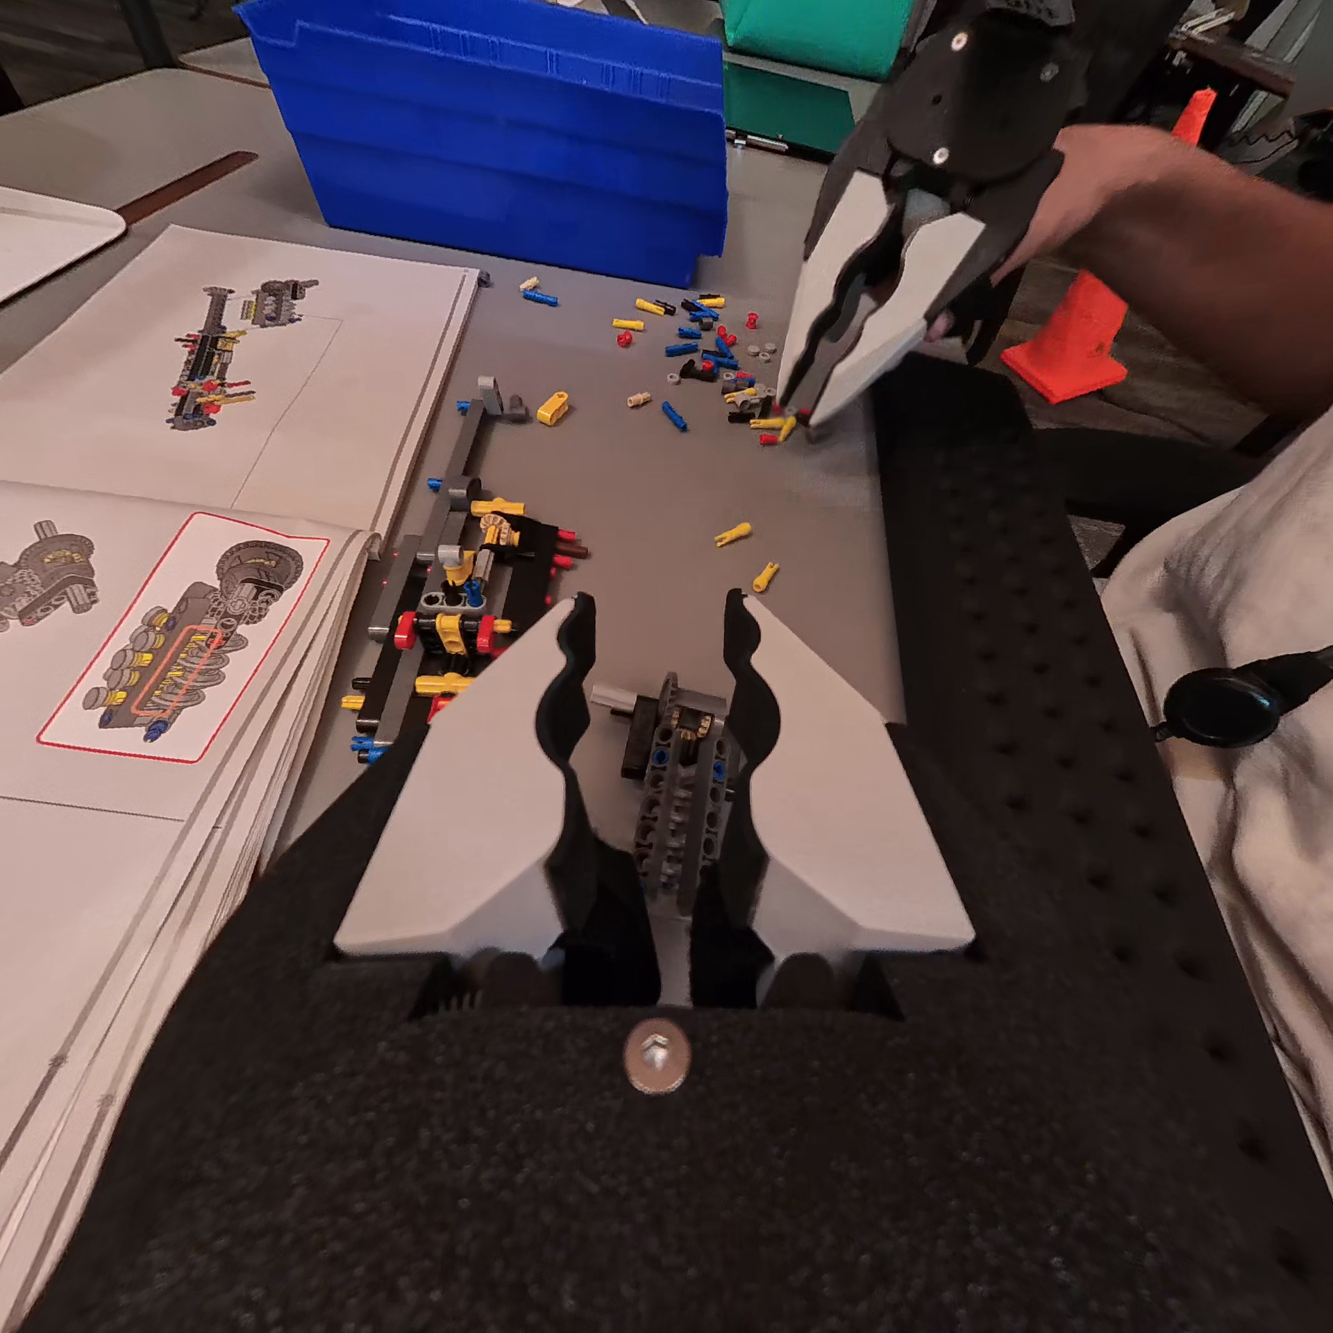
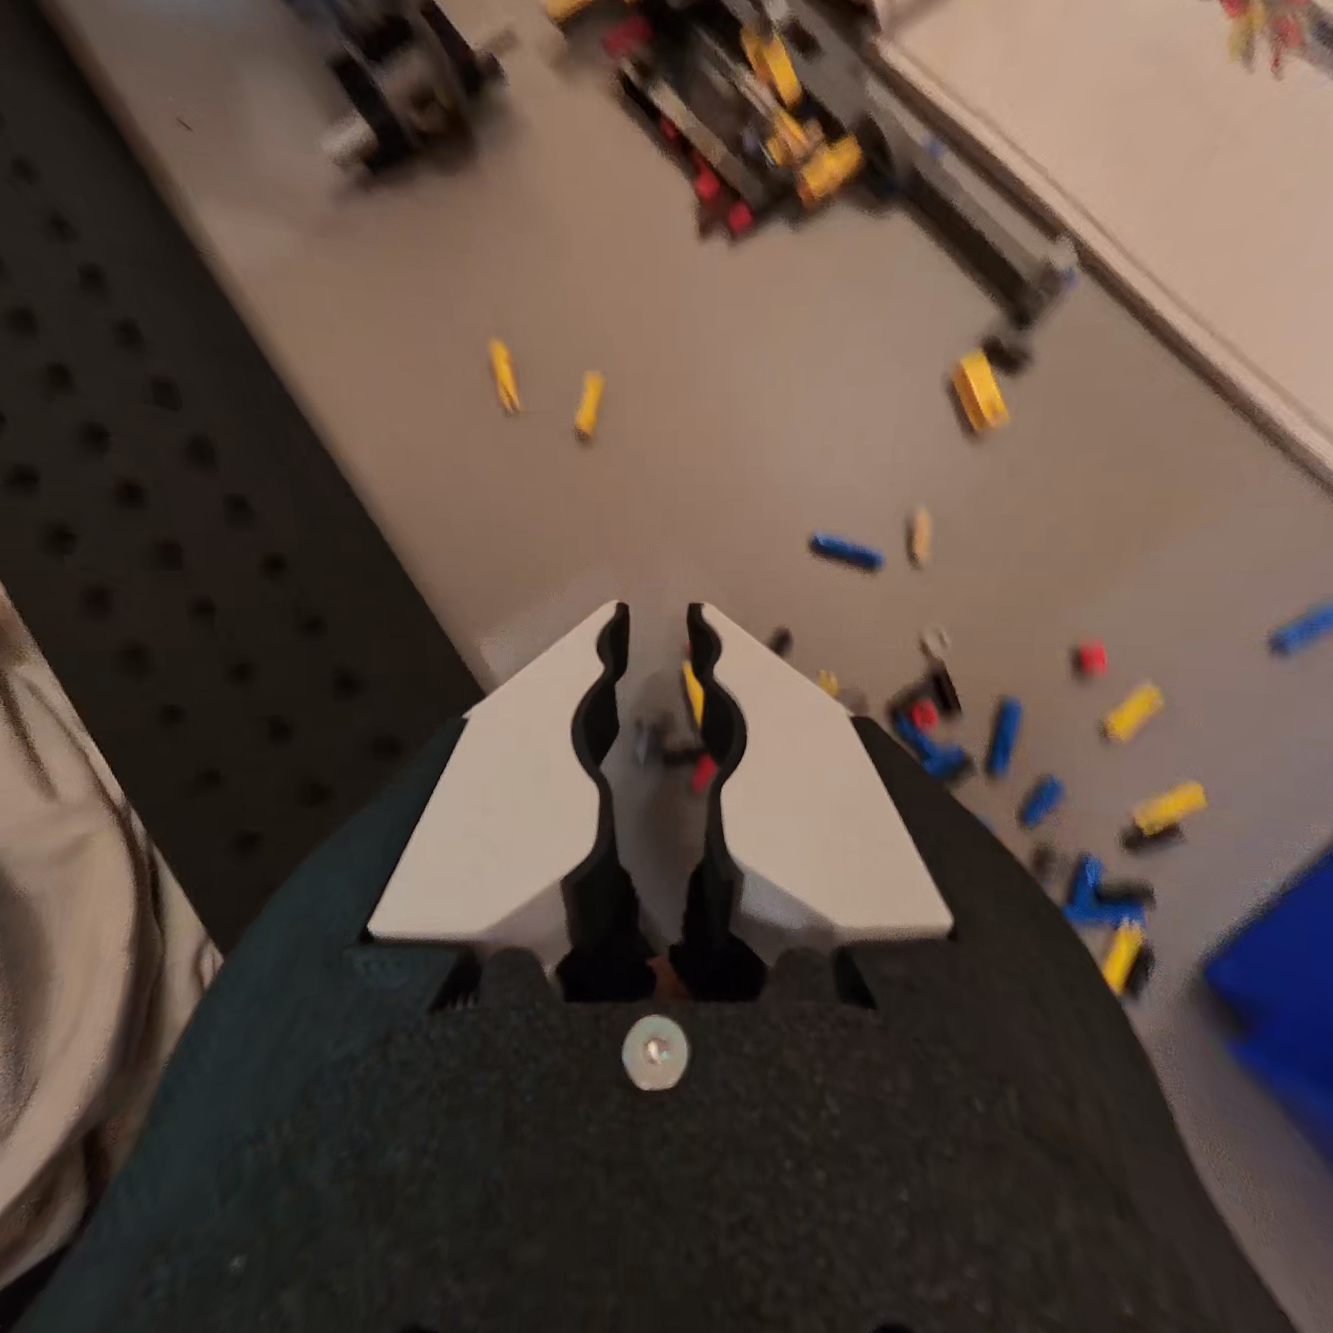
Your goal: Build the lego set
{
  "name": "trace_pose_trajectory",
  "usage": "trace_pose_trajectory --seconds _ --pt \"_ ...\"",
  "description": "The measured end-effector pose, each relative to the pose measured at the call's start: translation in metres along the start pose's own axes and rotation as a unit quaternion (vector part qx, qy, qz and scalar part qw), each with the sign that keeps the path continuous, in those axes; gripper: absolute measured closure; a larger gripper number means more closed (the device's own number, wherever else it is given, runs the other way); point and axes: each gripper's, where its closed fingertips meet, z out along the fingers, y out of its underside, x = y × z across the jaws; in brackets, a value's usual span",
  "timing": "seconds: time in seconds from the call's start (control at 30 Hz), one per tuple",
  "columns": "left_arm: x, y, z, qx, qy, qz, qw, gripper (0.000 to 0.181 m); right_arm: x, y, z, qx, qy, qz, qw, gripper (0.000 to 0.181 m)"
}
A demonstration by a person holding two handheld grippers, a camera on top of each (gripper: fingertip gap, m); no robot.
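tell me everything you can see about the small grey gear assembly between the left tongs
The gear assembly is a short block of grey holed plastic beams with blue pins in its sides, a dark toothed gear and a light grey axle stub at its far end. It lies on the grey table between the open left tongs; whether they touch it is unclear.

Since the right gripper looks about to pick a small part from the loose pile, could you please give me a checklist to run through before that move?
1. Right gripper open enough for a pin: ok, a narrow gap shows between its fingers.
2. Tips down at the loose pins: ok in the left wrist view.
3. Which piece sits between the fingers: cannot tell, the right wrist view is blurred.
4. Left gripper free: ok, open, the grey gear subassembly lying between its fingers ungripped.
5. Long chassis assembly clear of the pick: ok, apart from the pile.
6. Instruction booklet open: ok.
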Motion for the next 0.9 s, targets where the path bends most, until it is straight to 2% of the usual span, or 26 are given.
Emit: trace_pose_trajectory --seconds 0.07,0.13,0.4,0.5,0.63,0.7,0.77,0.83,0.9 --pt "0.003 -0.002 0.0 0.002 0.004 0.004 1.0 0.147 0.01 0.021 -0.009 -0.013 0.018 0.026 0.999 0.164" --pt "0.005 -0.002 0.002 0.0 0.006 0.009 1.0 0.147 0.013 0.029 -0.011 -0.013 0.025 0.035 0.999 0.164" --pt "0.007 0.002 0.005 -0.008 0.009 0.009 1.0 0.147 0.016 0.038 0.006 -0.036 0.022 0.028 0.999 0.166" --pt "0.005 0.001 0.004 -0.003 0.006 0.007 1.0 0.147 0.018 0.038 0.006 -0.039 0.018 0.033 0.999 0.175" --pt "0.005 -0.001 0.002 0.0 0.005 0.007 1.0 0.147 0.016 0.039 0.003 -0.054 0.018 0.02 0.998 0.176" --pt "0.005 -0.001 0.002 0.0 0.005 0.008 1.0 0.147 0.01 0.032 -0.003 -0.055 0.017 0.012 0.998 0.176" --pt "0.005 -0.001 0.002 -0.001 0.005 0.009 1.0 0.147 -0.005 0.005 -0.006 -0.011 0.002 0.001 1.0 0.176" --pt "0.006 -0.002 0.002 0.0 0.005 0.01 1.0 0.147 -0.028 -0.025 0.007 0.026 -0.03 -0.009 0.999 0.176" --pt "0.007 -0.003 0.002 0.001 0.006 0.012 1.0 0.147 -0.037 -0.036 0.033 0.022 -0.027 -0.028 0.999 0.176"
